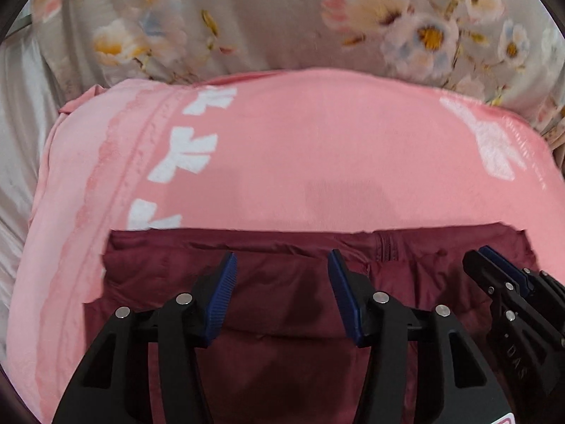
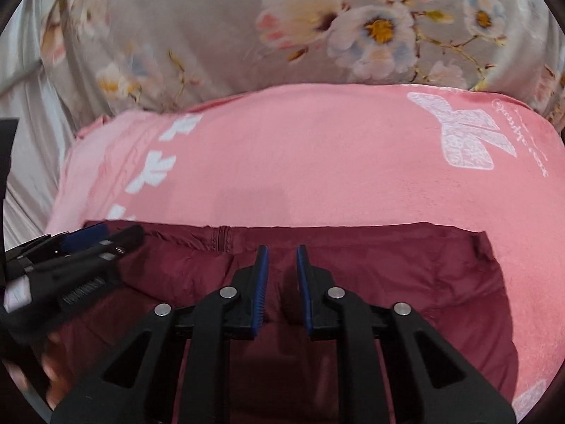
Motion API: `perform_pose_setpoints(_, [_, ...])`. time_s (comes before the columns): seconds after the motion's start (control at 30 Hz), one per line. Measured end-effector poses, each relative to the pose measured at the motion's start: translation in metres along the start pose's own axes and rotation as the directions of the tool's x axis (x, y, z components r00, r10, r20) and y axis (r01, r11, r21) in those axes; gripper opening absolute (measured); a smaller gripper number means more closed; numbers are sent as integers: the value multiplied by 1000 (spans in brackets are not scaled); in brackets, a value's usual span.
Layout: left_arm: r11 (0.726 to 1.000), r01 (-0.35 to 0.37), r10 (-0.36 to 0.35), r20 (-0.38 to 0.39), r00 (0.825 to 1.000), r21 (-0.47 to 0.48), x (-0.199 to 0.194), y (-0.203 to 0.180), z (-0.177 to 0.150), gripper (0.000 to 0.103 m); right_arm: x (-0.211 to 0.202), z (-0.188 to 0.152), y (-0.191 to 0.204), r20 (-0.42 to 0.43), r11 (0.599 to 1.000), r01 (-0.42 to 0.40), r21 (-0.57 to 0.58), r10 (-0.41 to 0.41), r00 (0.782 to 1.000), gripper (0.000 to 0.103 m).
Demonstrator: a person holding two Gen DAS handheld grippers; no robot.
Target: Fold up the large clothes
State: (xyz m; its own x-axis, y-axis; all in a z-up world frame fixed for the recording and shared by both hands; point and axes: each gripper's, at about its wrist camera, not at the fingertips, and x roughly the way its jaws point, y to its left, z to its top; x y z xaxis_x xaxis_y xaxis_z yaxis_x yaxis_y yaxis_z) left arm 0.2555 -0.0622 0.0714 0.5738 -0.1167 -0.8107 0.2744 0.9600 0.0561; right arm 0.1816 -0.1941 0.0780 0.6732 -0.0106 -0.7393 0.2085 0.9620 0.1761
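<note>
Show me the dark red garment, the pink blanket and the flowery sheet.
Dark red garment [image 1: 282, 282], left wrist view, middle panel.
Pink blanket [image 2: 317, 162], right wrist view, plain centre.
Flowery sheet [image 2: 197, 17], right wrist view, grey area.

pink towel [image 1: 317, 148] w/ white bows, floral sheet [image 1: 265, 17]

black claw [image 1: 282, 265] arms, ribbed blue pads [image 1: 226, 282], silver rivets.

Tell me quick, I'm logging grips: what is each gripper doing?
Left gripper: open, nothing between its pads, above the maroon garment.
Right gripper: narrowly open, holding nothing.
</note>
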Motion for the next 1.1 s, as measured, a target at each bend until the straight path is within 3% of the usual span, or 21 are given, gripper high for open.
perform_pose_setpoints(0.1, [1000,-19,18,-47,999,-20,26,0,-11,50,23,-10,-9,-58,999,-11,33,13,998,16])
perform_pose_setpoints(0.17, [999,-27,26,-32,999,-34,36,1,-20,51,33,-17,-14,-75,998,-30,62,35,997,15])
perform_pose_setpoints(0.4, [996,-88,88,30,996,-19,35,-1,-30,52,37,-30,0,-50,999,37,-2,-37,998,14])
perform_pose_setpoints(0.87, [987,-162,161,30,986,23,40,-11,-27,53,42,-30,-4,-51,1000,24,11,-24,998,14])
perform_pose_setpoints(1.0, [986,-163,163,29,986,24,40,-11,-27,53,42,-29,-5,-47,1000,13,24,-11,999,14])
perform_pose_setpoints(1.1, [993,-118,118,33,992,-5,37,-5,-26,53,34,-28,-16,-18,996,-32,80,34,999,14])
